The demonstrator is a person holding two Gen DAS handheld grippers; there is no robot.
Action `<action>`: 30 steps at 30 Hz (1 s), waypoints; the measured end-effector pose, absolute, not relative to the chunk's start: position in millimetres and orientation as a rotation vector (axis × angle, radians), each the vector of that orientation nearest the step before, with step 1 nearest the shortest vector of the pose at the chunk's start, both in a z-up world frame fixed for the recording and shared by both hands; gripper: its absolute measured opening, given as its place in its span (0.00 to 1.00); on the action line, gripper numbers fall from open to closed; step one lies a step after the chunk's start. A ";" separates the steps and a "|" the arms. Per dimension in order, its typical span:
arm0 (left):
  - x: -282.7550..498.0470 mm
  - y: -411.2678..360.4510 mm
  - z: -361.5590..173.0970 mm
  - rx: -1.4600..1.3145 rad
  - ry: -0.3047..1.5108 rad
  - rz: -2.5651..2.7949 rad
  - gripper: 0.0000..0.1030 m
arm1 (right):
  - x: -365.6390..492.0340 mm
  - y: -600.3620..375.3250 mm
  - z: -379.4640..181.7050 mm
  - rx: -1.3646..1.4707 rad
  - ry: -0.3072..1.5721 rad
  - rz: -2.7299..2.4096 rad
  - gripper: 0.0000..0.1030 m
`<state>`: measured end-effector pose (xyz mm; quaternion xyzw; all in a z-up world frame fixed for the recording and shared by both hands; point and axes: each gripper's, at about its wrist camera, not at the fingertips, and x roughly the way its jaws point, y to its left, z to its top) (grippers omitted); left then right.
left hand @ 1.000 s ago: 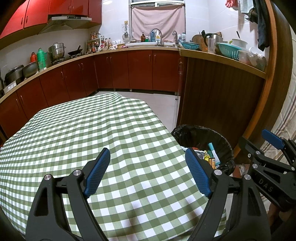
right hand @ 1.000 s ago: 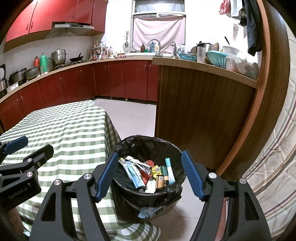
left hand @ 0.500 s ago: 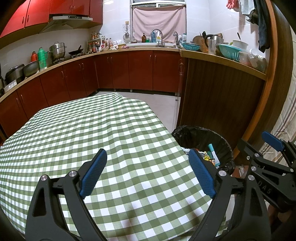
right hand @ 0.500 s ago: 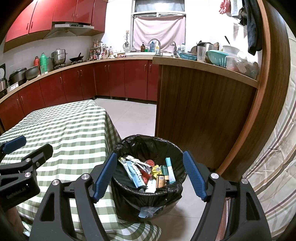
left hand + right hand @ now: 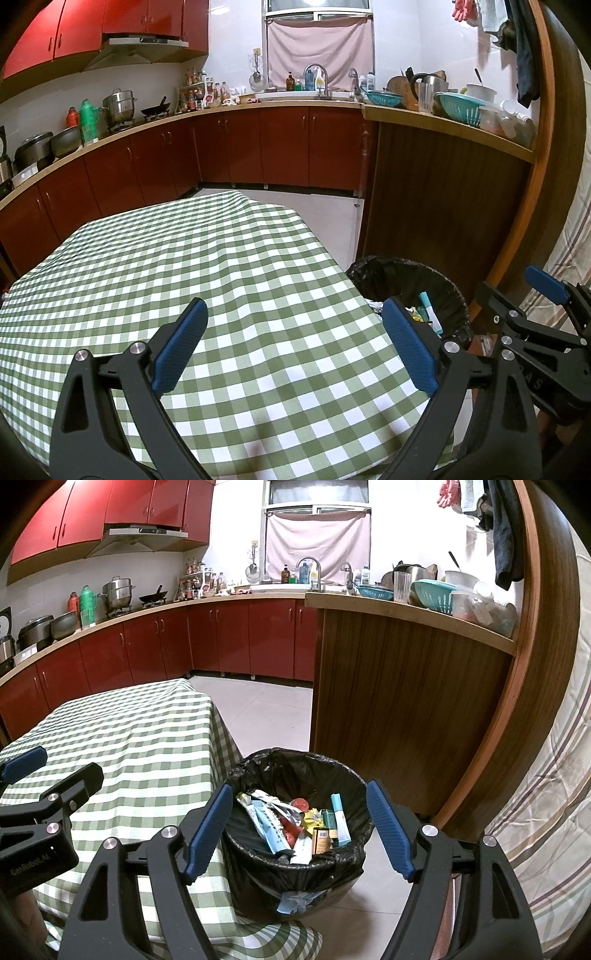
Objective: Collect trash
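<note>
The left gripper (image 5: 291, 345), low in the left wrist view, is opening its jaws wide over the bare checked tablecloth (image 5: 207, 266), holding nothing; the lined bin (image 5: 448, 295) sits at right. In the right wrist view, the right gripper (image 5: 300, 825) hovers open and empty above the bin (image 5: 291, 764), bottom centre, its wrappers (image 5: 280, 819) already inside; best to scan for leftovers.

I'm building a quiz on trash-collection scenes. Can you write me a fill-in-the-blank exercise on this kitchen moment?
1. The trash bin is lined with a ____ bag.
2. The tablecloth is checked white and ____.
3. The bin stands on the ____, beside the table.
4. Between the pads of the right hand-held gripper there is ____ gripped.

Missing words: black; green; floor; nothing
</note>
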<state>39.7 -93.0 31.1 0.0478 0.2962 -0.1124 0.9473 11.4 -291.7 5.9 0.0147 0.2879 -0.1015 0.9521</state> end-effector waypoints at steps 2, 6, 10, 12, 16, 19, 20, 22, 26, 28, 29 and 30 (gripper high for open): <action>39.8 -92.4 31.6 0.095 0.602 -0.228 0.91 | 11.4 -291.7 6.0 0.030 0.585 -0.206 0.71; 40.3 -92.3 31.7 0.096 0.606 -0.222 0.95 | 11.3 -291.5 6.0 0.029 0.585 -0.206 0.71; 40.2 -92.6 31.8 0.103 0.601 -0.219 0.95 | 11.3 -291.2 6.0 0.030 0.586 -0.206 0.71; 40.2 -92.8 31.9 0.105 0.602 -0.218 0.95 | 11.3 -291.1 6.0 0.029 0.586 -0.206 0.71; 40.5 -94.1 30.7 0.108 0.607 -0.221 0.95 | 11.3 -290.9 6.0 0.029 0.586 -0.206 0.71; 40.8 -94.3 30.5 0.102 0.608 -0.226 0.95 | 11.3 -290.8 6.1 0.029 0.586 -0.206 0.71; 40.8 -93.9 30.3 0.098 0.608 -0.227 0.95 | 11.3 -290.7 6.2 0.029 0.586 -0.206 0.71; 40.2 -92.0 30.1 0.081 0.607 -0.223 0.95 | 11.3 -290.7 6.2 0.030 0.586 -0.205 0.71; 42.6 -88.9 30.3 0.096 0.606 -0.204 0.95 | 9.5 -287.0 3.9 0.026 0.588 -0.199 0.71; 47.3 -84.3 29.9 0.096 0.623 -0.190 0.95 | 8.3 -283.7 2.6 0.023 0.588 -0.196 0.72; 50.0 -80.7 28.9 0.088 0.636 -0.190 0.95 | 7.6 -281.7 1.8 0.019 0.588 -0.194 0.74; 53.7 -73.9 26.7 0.067 0.652 -0.193 0.95 | 7.3 -280.2 1.1 0.016 0.586 -0.193 0.75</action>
